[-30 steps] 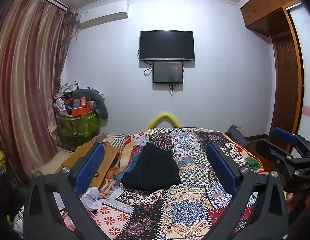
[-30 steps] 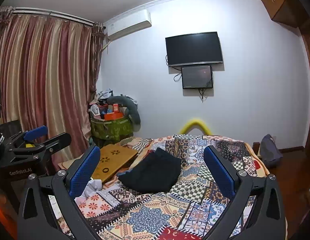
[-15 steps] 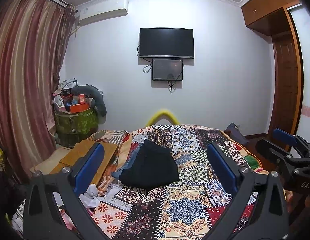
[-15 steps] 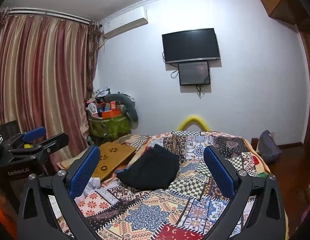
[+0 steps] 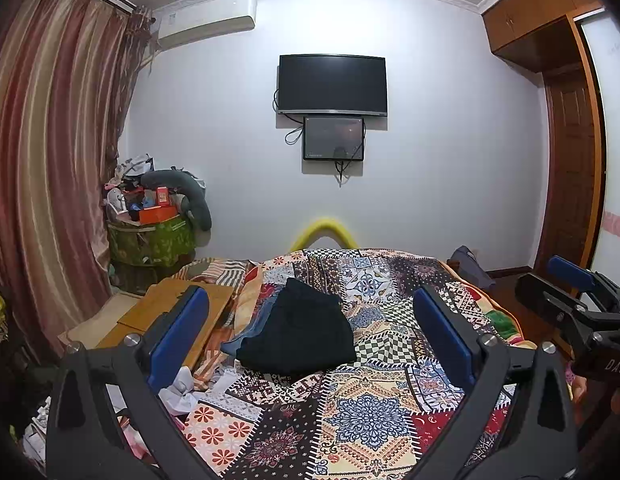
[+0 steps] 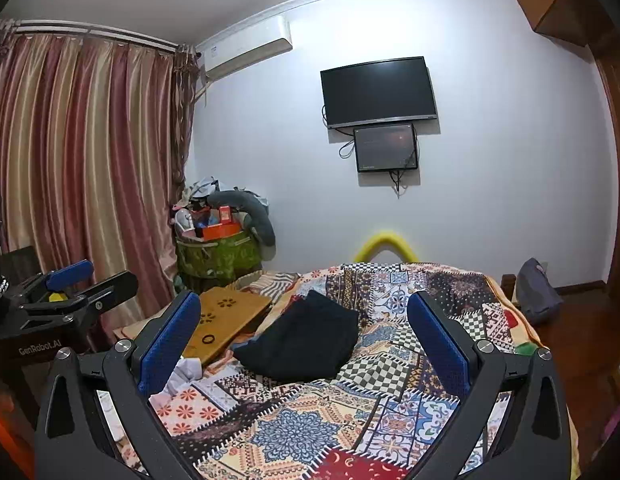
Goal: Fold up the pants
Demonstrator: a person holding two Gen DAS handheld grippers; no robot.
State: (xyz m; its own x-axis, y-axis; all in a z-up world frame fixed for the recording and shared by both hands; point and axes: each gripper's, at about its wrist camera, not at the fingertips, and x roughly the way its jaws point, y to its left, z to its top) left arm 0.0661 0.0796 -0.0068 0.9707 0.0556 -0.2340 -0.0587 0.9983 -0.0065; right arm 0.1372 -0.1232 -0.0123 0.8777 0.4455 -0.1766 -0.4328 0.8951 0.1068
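Black pants [image 5: 301, 330] lie folded in a compact pile on the patchwork quilt [image 5: 362, 412], toward its left side, over a bit of blue cloth [image 5: 239, 342]. In the right wrist view the same black pants [image 6: 305, 340] sit between the blue pads. My left gripper [image 5: 310, 334] is open and held well short of the pants, nothing between its fingers. My right gripper [image 6: 303, 336] is open too, also back from the pile and holding nothing. Each gripper shows at the edge of the other's view: the right gripper [image 5: 570, 300], the left gripper [image 6: 73, 292].
A wooden lap tray [image 6: 229, 316] lies at the bed's left edge, with crumpled white cloth [image 5: 181, 390] nearer me. A green basket [image 5: 149, 240] heaped with things stands by the striped curtain [image 5: 49, 180]. A grey bag [image 6: 536, 292] sits on the floor at right.
Both views have tilted slightly downward, so the bed and pants sit a little higher in frame. The pants have not moved and both grippers stay open.
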